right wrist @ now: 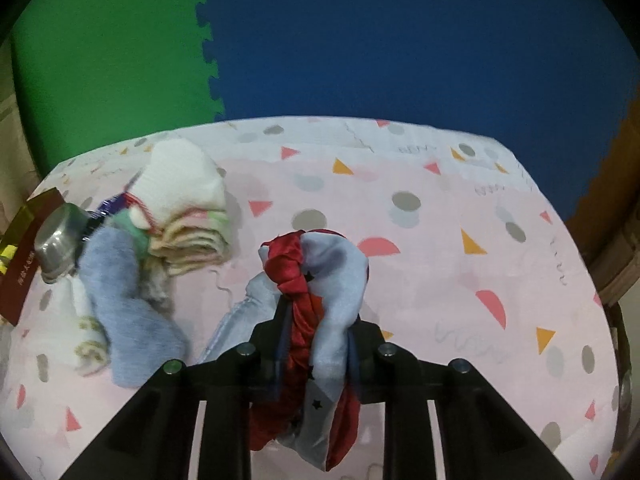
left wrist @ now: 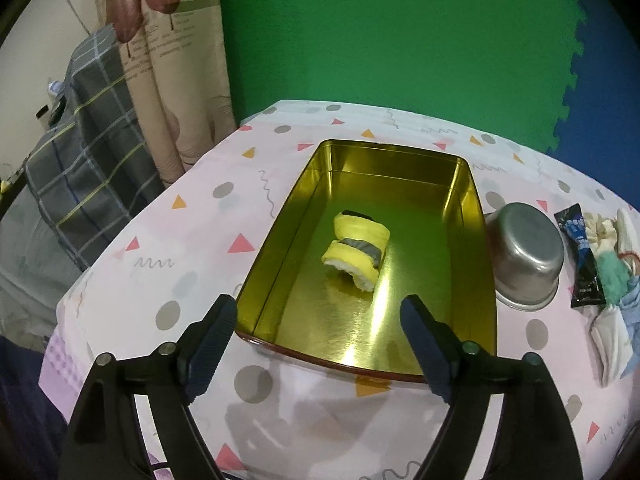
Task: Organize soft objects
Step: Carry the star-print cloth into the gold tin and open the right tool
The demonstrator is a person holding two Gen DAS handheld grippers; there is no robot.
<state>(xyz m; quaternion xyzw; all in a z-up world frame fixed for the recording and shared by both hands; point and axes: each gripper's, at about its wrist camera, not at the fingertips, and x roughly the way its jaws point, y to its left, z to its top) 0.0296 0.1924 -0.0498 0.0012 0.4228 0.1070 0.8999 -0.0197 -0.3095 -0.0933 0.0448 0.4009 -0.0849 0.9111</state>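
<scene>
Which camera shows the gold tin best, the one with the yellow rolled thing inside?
The left wrist view. There the gold tin fills the middle, open, with its whole floor and the yellow roll visible. The right wrist view catches only a sliver of its dark red outer wall at the left edge, behind the steel bowl.

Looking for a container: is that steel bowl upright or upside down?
Upside down: the steel bowl rests rim-down on the tablecloth, flat base facing up.

Black plastic left gripper point(left wrist: 316, 312), dark blue ribbed fingers point(left wrist: 212, 340), silver round screws
</scene>
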